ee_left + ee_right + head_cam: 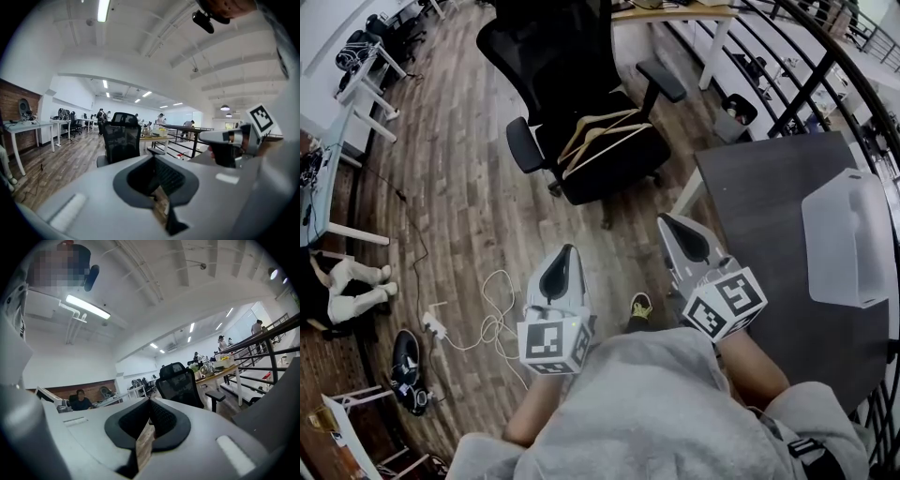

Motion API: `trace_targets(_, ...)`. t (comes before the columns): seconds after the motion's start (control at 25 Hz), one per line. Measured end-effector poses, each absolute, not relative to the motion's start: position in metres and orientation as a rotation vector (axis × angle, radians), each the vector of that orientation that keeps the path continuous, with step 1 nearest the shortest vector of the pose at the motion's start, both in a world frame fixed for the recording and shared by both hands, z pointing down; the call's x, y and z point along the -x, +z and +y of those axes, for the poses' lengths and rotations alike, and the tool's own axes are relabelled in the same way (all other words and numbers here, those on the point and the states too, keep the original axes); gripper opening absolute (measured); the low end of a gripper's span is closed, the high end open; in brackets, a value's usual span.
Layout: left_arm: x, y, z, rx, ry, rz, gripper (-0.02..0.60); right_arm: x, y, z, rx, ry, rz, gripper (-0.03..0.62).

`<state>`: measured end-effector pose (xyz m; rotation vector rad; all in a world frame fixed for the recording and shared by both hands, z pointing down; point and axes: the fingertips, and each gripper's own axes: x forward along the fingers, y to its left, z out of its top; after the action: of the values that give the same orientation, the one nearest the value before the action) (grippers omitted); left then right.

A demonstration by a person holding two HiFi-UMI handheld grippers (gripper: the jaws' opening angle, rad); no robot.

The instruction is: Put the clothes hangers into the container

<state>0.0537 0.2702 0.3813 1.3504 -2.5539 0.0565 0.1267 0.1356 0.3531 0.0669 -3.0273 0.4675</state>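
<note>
Several wooden clothes hangers [605, 136] lie on the seat of a black office chair [581, 56]. A translucent white container [848, 239] stands on the dark table [759, 206] at the right. My left gripper [567, 255] is held over the wooden floor, short of the chair, shut and empty. The right gripper [667, 223] is beside the table's left edge, jaws together with nothing between them. In the left gripper view the left gripper [153, 157] points at the chair [121, 138]. The right gripper [150, 400] faces the chair [180, 385] too.
White cables and a power strip [469, 328] lie on the floor at the left, near black shoes [408, 370]. White desks [356, 84] line the far left. A black railing [825, 66] runs behind the table. A person [80, 400] sits at a distant desk.
</note>
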Motion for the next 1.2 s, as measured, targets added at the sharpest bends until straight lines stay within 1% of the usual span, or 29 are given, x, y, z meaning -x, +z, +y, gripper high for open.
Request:
trace_targets(0.76, -0.034, 0.382, 0.239, -1.311, 0.059, -2.59, 0.011, -0.105, 0.352, 0.094, -0.027, 0.475, -3.05, 0.0)
trace_targets(0.92, -0.021, 0.381, 0.23, -1.318, 0.05, -2.598, 0.011, -0.098, 0.355, 0.086, -0.039, 0.46, -3.047, 0.0)
trace_targets(1.2, 0.016, 0.387, 0.208, -1.35, 0.051, -2.579, 0.011, -0.064, 0.361, 0.068, -0.062, 0.459, -3.035, -0.001)
